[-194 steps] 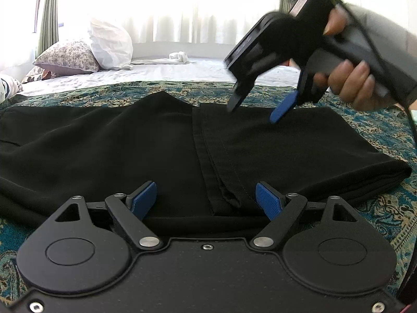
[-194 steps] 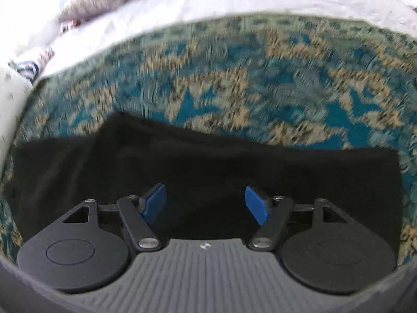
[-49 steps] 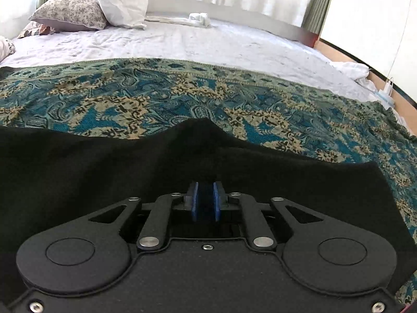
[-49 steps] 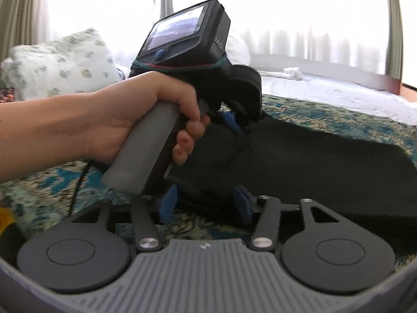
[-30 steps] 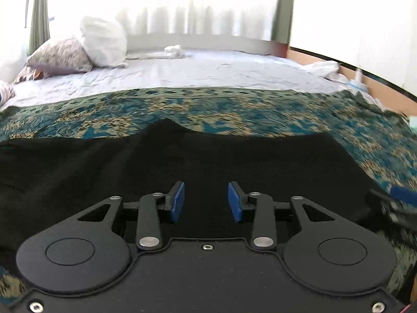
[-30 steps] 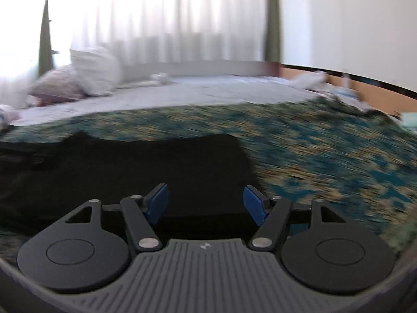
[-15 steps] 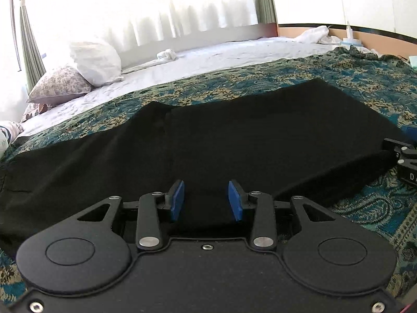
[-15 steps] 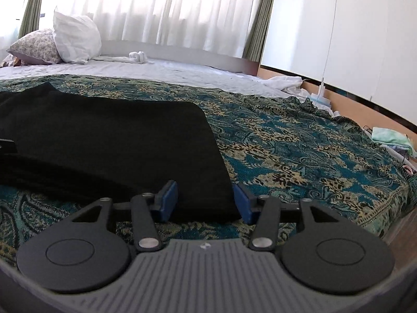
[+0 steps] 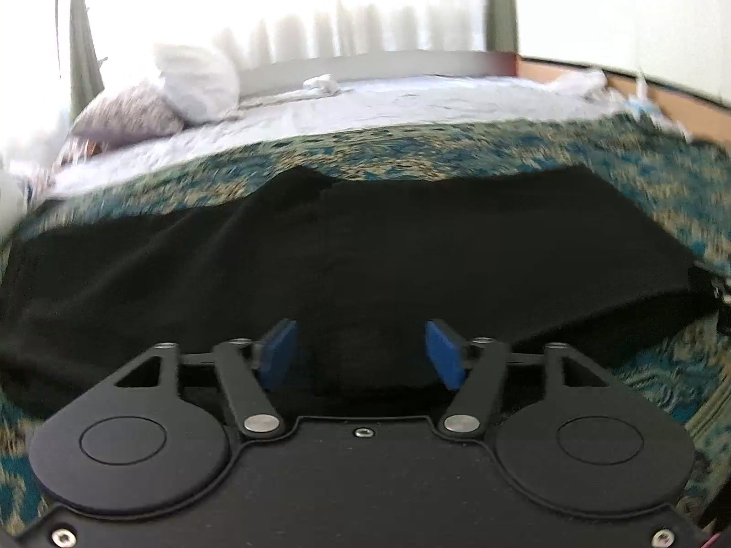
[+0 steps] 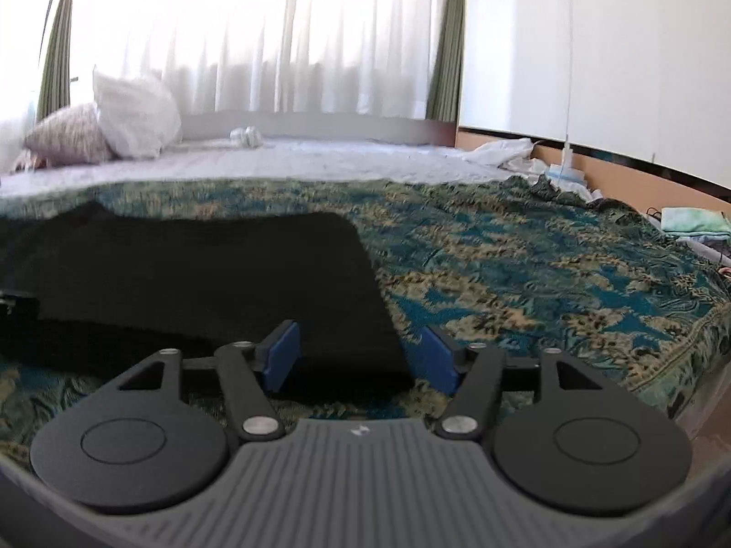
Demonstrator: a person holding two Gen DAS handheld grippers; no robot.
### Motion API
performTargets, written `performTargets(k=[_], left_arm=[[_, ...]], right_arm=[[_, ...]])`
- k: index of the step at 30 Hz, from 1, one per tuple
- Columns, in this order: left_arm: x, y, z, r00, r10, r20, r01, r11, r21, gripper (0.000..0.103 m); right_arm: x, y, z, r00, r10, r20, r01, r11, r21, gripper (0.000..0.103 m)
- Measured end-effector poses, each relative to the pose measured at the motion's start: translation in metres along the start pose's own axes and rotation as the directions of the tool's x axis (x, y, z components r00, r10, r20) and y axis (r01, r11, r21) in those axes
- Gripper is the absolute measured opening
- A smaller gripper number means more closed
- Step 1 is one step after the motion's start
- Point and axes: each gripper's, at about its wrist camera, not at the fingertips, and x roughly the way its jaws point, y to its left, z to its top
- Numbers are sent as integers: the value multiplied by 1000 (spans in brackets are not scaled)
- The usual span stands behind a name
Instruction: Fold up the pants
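The black fabric pants [image 9: 365, 246], already doubled into a long band, lie on the teal-and-gold patterned bedspread [image 10: 525, 265]. Both tools appear to be lining up for the next fold. The left tool [image 9: 361, 354] has just spread its blue pads over the pants' near edge; the right tool [image 10: 361, 356], likewise just widened, straddles their near right corner, pinching nothing. Next, each must close on that edge. Motion blur hides seams and layers.

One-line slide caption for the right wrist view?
Open right gripper at the corner of the folded black pants lying on a teal patterned bedspread.
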Motion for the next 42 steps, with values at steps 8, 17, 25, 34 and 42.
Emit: performTargets(k=[8, 17, 25, 34, 42], left_arm=[[-11, 44, 2, 999, 34, -10, -35, 994, -100, 92], [-15, 77, -1, 995, 100, -1, -99, 981, -165, 102], [-16, 126, -3, 986, 165, -16, -163, 947, -277, 103], [-19, 187, -2, 954, 300, -19, -285, 885, -368, 103], [-3, 246, -5, 920, 382, -84, -371, 785, -496, 103]], right_arm=[[3, 0, 6, 1000, -12, 19, 12, 1000, -9, 88], [6, 18, 11, 999, 24, 22, -23, 999, -33, 103], [6, 59, 19, 992, 123, 11, -122, 991, -52, 103], [10, 155, 40, 970, 243, 18, -237, 959, -158, 103], [20, 207, 28, 958, 267, -103, -286, 912, -295, 103]])
